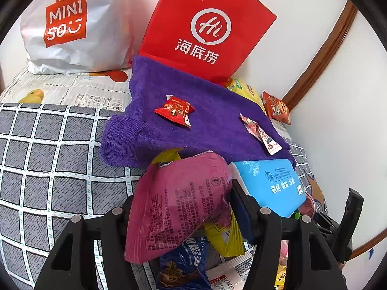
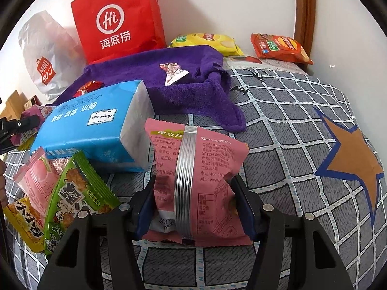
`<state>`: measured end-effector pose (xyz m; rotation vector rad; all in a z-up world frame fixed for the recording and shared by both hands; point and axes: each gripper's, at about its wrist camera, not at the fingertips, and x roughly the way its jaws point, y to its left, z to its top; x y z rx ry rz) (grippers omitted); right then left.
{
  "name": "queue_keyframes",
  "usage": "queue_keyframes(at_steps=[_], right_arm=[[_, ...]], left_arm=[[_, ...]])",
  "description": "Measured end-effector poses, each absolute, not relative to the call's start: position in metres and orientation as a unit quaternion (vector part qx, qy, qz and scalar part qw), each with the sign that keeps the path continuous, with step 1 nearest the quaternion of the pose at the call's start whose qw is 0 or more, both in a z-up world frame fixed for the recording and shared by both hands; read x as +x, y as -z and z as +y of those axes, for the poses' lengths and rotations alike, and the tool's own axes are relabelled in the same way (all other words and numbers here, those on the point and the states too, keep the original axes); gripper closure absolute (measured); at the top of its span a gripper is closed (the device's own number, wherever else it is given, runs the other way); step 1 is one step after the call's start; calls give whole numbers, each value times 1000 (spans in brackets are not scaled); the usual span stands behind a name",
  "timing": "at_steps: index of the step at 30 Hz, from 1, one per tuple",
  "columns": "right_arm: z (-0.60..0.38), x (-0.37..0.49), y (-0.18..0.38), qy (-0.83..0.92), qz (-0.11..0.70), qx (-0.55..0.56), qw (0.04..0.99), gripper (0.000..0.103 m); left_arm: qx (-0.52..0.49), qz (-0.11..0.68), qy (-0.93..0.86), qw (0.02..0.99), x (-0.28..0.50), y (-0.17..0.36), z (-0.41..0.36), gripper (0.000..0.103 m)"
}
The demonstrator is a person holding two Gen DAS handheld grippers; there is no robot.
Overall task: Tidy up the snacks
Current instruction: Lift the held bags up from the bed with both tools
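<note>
Left gripper (image 1: 181,207): clenched on a magenta snack packet (image 1: 179,205), raised clear of the heap beneath, back-label side toward the camera. Grip taken across the packet's middle, presumably to stop the puffed bag slipping sideways.

Right gripper (image 2: 193,198): clenched on a pink snack packet (image 2: 196,183), seam side up, ribbed silver seal running lengthwise between the jaws. Packet apparently just above the checked bedspread (image 2: 290,145) or resting lightly on it; contact not determinable.

Purple towel (image 1: 193,111) spread toward the far edge of the bedspread, in front of the red Haidilao bag (image 1: 205,29) and beside the white Miniso bag (image 1: 70,29). Judged to serve as the sorting area: already carrying a small red sachet (image 1: 175,111) near its middle and a slim pink-and-white sachet (image 1: 261,133) near its right edge, well apart from each other.

Unsorted heap at the near edge: blue tissue pack (image 2: 92,130), green snack packet (image 2: 75,195), pale pink peach packet (image 2: 38,176), yellow packet (image 2: 24,224), blue cookie packet (image 1: 183,263). Tissue pack leaning over neighbouring packets, not lying flat.

Yellow chip bag (image 2: 208,42) and orange chip bag (image 2: 280,48) at the far edge by the wall, just behind the towel, apart from each other.

Assessment: early stage; both held packets probably bound for the towel. Risk: crushing of inflated bags under firm grip.
</note>
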<state>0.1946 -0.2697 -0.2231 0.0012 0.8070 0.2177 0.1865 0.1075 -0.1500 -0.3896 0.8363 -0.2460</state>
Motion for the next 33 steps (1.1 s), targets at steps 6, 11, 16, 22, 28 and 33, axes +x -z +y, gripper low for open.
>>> queue_keyframes(at_steps=[6, 11, 16, 22, 28, 33], right_arm=[[-275, 193, 221, -94, 388, 15, 917, 47], [-278, 185, 217, -85, 386, 17, 918, 48], [-280, 173, 204, -84, 370, 27, 925, 48], [-279, 162, 186, -87, 350, 30, 932, 48], [-273, 151, 168, -91, 331, 18, 939, 48], [-268, 146, 158, -94, 317, 17, 944, 48]], left_arm=[[-186, 399, 123, 889, 184, 147, 107, 43], [-175, 390, 123, 896, 180, 142, 104, 43], [-181, 389, 132, 894, 178, 140, 104, 44], [-190, 387, 141, 891, 177, 138, 105, 44], [-188, 378, 134, 897, 174, 134, 106, 44], [-192, 372, 132, 899, 172, 130, 109, 44]])
